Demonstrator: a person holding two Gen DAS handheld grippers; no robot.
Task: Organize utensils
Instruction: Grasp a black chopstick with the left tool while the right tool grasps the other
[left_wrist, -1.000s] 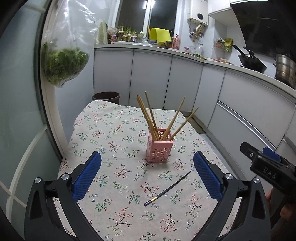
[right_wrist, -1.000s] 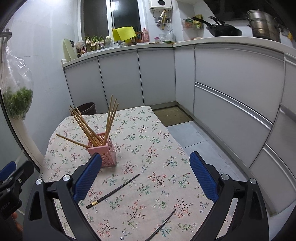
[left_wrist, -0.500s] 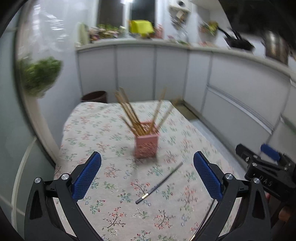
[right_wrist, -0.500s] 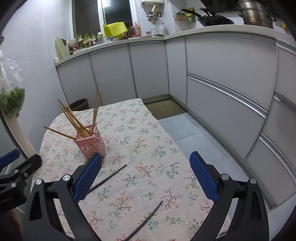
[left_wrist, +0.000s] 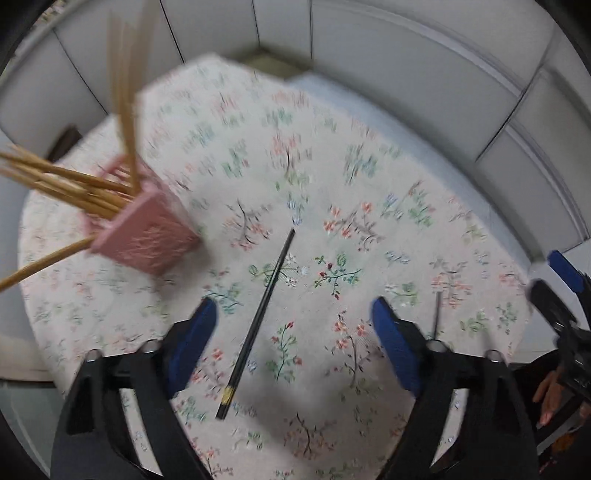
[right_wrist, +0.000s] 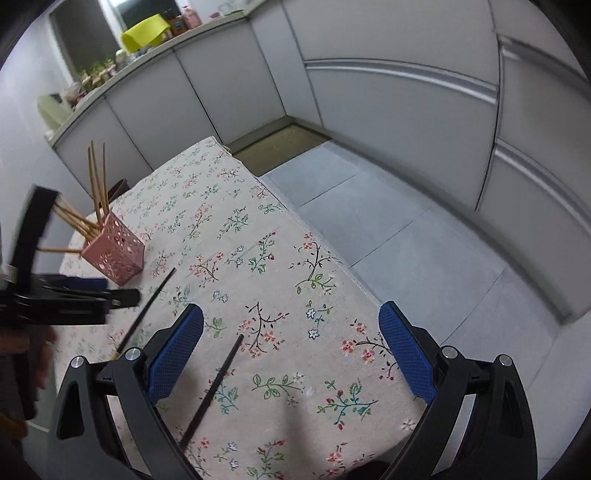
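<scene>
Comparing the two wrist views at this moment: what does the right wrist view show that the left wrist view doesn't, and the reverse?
Right wrist only: countertop clutter with a yellow object, the open floor.

Left wrist only: gold band on the nearer black chopstick; the left gripper closing, nothing gripped.

Both: pink holder of wooden chopsticks, floral tablecloth, two loose black chopsticks.

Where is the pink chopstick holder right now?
The pink holder stands on the flowery tablecloth, at the left in the right wrist view, just beyond one black chopstick.
</scene>
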